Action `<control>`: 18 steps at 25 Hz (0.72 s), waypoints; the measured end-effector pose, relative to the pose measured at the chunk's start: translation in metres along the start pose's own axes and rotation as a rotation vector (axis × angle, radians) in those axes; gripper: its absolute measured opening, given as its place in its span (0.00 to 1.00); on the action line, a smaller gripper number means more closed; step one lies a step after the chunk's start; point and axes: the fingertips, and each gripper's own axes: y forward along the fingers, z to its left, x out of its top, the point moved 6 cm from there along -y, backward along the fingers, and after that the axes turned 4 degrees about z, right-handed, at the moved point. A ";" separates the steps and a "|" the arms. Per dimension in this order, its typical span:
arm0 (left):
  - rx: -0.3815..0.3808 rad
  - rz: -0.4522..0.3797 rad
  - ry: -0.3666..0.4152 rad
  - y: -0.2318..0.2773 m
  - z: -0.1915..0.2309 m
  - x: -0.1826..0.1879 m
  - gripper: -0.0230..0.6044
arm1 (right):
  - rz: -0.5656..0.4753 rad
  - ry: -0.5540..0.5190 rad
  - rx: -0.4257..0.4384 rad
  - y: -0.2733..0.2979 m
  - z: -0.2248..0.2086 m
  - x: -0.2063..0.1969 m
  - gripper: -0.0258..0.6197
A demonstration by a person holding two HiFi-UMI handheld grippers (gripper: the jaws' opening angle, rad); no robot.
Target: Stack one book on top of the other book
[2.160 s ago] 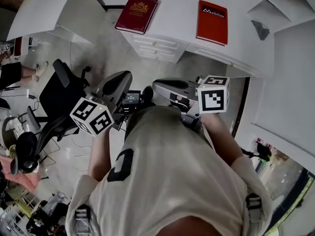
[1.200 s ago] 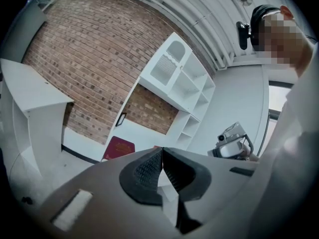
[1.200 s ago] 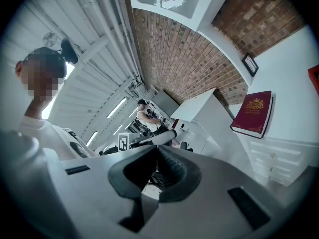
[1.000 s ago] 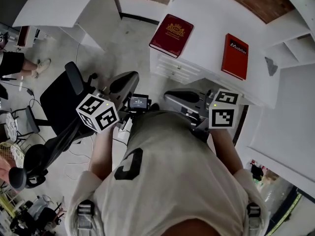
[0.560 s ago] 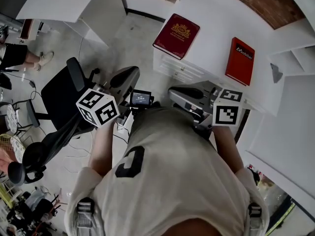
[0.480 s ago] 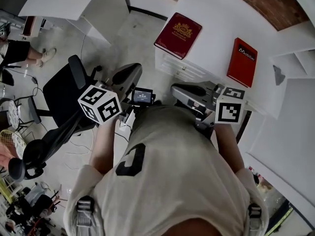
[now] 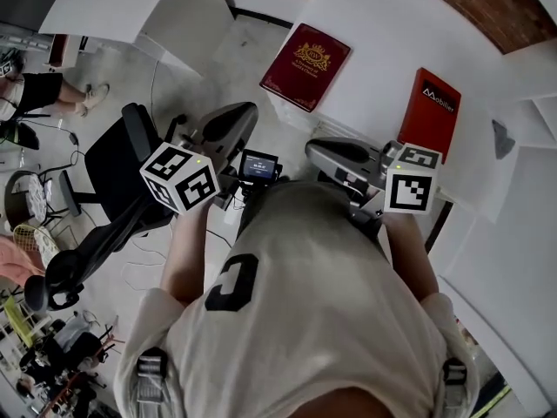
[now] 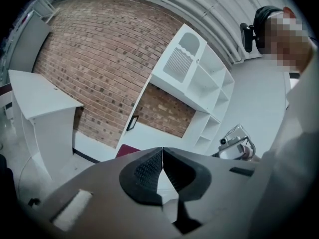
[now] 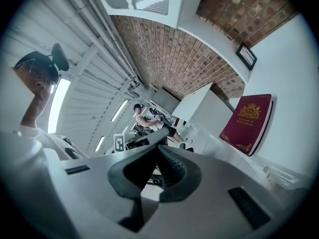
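**A:** Where are the books?

**B:** Both lie flat on the white desk (image 7: 374, 42), well apart. The maroon book (image 7: 305, 55) is near the left front corner. The red book (image 7: 429, 111) is further right, close to the front edge. Nothing is stacked yet.

**A:** And the tools?

**B:** The left gripper (image 8: 162, 154) has its jaws pressed together with nothing between them. The right gripper (image 9: 155, 148) looks the same, closed and empty. Both are short of the desk.

**A:** So what worries you?

**B:** I see three risks. If the jaws arrive closed, they push a book instead of taking it, and the maroon one is close enough to the corner to slide off. A flat book also offers only a thin edge, so a shallow bite may catch just the cover and let the pages fall open. And if it is carried by one edge, it may sag and land askew on the other book.
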 end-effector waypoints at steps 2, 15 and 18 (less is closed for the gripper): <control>0.012 0.004 -0.014 0.007 -0.002 -0.001 0.04 | 0.009 0.007 0.012 -0.004 -0.006 0.004 0.05; 0.137 0.033 -0.078 0.051 -0.007 -0.005 0.04 | 0.038 0.016 0.059 -0.062 -0.044 0.019 0.05; 0.132 0.030 -0.143 0.062 -0.007 -0.007 0.04 | 0.049 0.031 0.076 -0.074 -0.055 0.016 0.05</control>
